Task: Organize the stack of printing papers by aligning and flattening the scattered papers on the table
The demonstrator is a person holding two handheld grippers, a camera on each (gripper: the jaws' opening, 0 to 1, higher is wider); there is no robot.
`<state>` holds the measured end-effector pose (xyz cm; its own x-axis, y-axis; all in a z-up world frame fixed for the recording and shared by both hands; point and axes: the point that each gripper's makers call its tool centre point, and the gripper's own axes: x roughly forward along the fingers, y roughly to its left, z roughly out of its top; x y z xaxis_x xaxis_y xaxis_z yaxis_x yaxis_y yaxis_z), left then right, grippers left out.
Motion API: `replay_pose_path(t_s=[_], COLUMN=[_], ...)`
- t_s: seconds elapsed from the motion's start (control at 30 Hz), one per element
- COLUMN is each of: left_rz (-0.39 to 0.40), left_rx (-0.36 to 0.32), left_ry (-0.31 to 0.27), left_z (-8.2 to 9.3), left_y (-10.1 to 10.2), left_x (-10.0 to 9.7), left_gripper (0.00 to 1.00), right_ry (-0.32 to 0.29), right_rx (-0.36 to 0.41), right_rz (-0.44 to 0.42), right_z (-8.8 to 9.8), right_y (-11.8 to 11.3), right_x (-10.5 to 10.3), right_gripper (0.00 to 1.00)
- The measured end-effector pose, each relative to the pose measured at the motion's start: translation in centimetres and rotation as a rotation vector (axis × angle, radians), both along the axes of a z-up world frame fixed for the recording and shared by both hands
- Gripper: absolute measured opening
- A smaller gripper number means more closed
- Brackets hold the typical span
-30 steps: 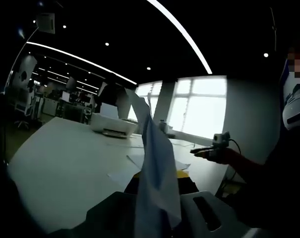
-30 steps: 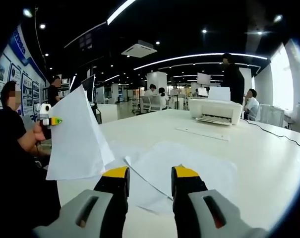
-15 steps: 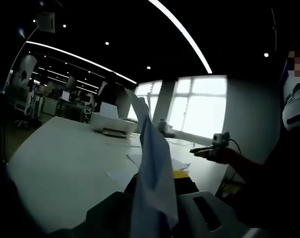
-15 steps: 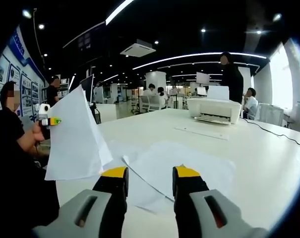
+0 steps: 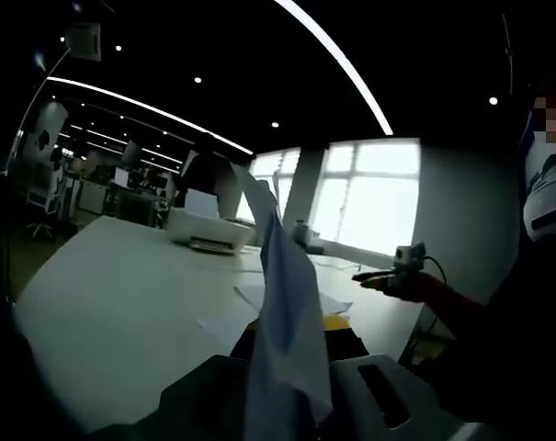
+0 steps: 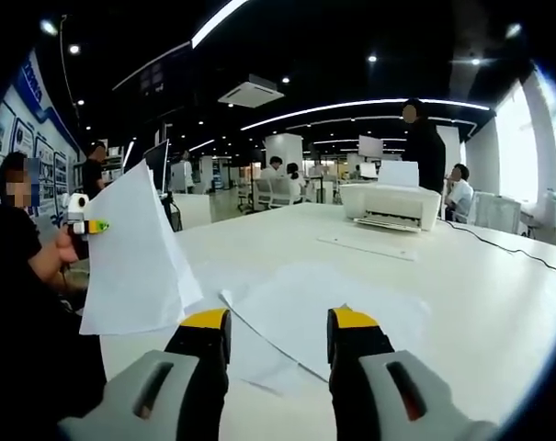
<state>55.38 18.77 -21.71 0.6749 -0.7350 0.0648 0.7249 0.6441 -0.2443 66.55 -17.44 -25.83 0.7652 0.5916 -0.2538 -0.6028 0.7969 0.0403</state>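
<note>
In the left gripper view my left gripper [image 5: 291, 344] is shut on a white sheet of paper [image 5: 282, 312] that stands up on edge between its jaws, held above the white table [image 5: 121, 294]. More loose sheets [image 5: 250, 308] lie flat on the table behind it. In the right gripper view my right gripper [image 6: 273, 322] is open, its yellow-tipped jaws hovering over the scattered sheets [image 6: 314, 308] on the table. The same held sheet [image 6: 130, 257] hangs at the left in that view, pinched by the left gripper [image 6: 92, 225]. The right gripper [image 5: 379, 280] also shows at the right of the left gripper view.
A white printer [image 6: 388, 207] stands at the far end of the table [image 6: 498, 294], with a single sheet [image 6: 365, 246] lying before it and a cable [image 6: 516, 248] running right. Several people sit and stand beyond. Bright windows [image 5: 369, 207] lie behind the table.
The right gripper's jaws have spread slightly wider. The held sheet has barely swayed, and the left gripper keeps its hold.
</note>
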Motion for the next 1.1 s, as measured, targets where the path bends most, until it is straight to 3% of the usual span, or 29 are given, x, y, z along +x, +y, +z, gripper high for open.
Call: replay_pose_path(t_s=[1.1], left_rz=[0.002], left_rx=[-0.002], left_ry=[0.016], left_z=[-0.7], left_y=[0.3], left_x=[0.5], left_gripper=[0.06], right_ry=[0.009], right_rx=[-0.006], right_rz=[-0.057], right_z=[-0.5], right_y=[-1.3], right_x=[0.9], right_gripper=[0.52])
